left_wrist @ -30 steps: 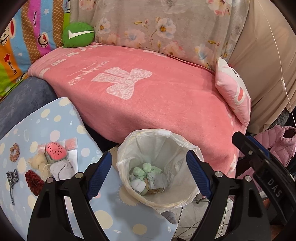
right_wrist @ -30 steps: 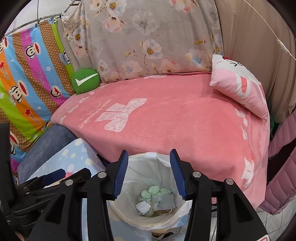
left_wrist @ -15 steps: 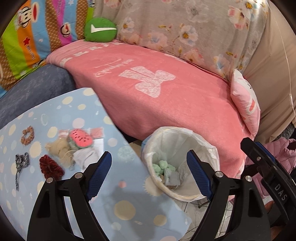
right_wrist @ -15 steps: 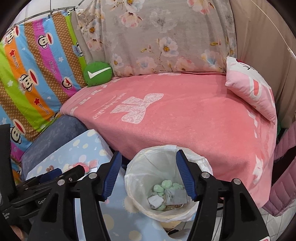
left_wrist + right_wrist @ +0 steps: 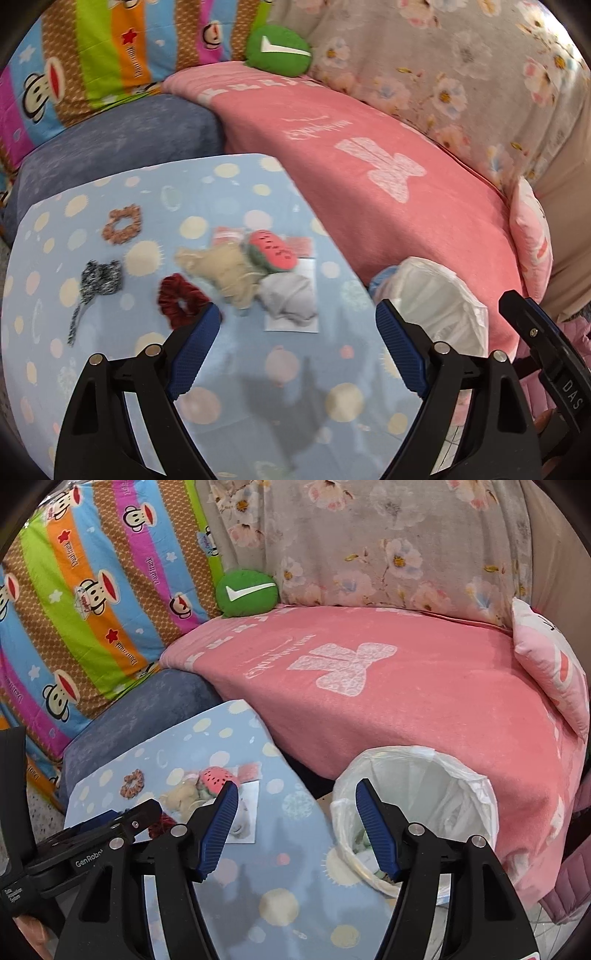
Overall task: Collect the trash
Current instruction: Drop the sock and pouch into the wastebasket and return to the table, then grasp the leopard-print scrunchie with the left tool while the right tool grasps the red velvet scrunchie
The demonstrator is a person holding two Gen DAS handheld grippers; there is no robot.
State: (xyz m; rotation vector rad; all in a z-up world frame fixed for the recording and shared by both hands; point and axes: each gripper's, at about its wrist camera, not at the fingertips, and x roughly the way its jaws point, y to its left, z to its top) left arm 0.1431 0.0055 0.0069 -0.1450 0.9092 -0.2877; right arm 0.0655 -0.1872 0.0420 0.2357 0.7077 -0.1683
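A bin lined with a white bag [image 5: 417,797] stands by the pink sofa, with green and white scraps at its bottom; it also shows in the left wrist view [image 5: 439,299]. On the blue dotted table [image 5: 258,384] lie a crumpled grey-white tissue [image 5: 288,301] on a white paper, a beige cloth wad [image 5: 225,269], a watermelon-shaped piece [image 5: 273,251] and pink wrappers [image 5: 301,245]. My left gripper [image 5: 297,341] is open and empty, above the table just before the tissue. My right gripper [image 5: 293,823] is open and empty, between table and bin.
Hair scrunchies lie on the table's left: brown [image 5: 122,225], dark red [image 5: 181,301], and a grey speckled one [image 5: 99,278]. A pink blanket [image 5: 406,694] covers the sofa behind, with a green cushion [image 5: 245,592] and a pink pillow [image 5: 550,664]. A pink jacket [image 5: 576,325] lies at right.
Both grippers have swung left from over the bin toward the table. The table's items now sit ahead of the left gripper. Both stay open and empty.
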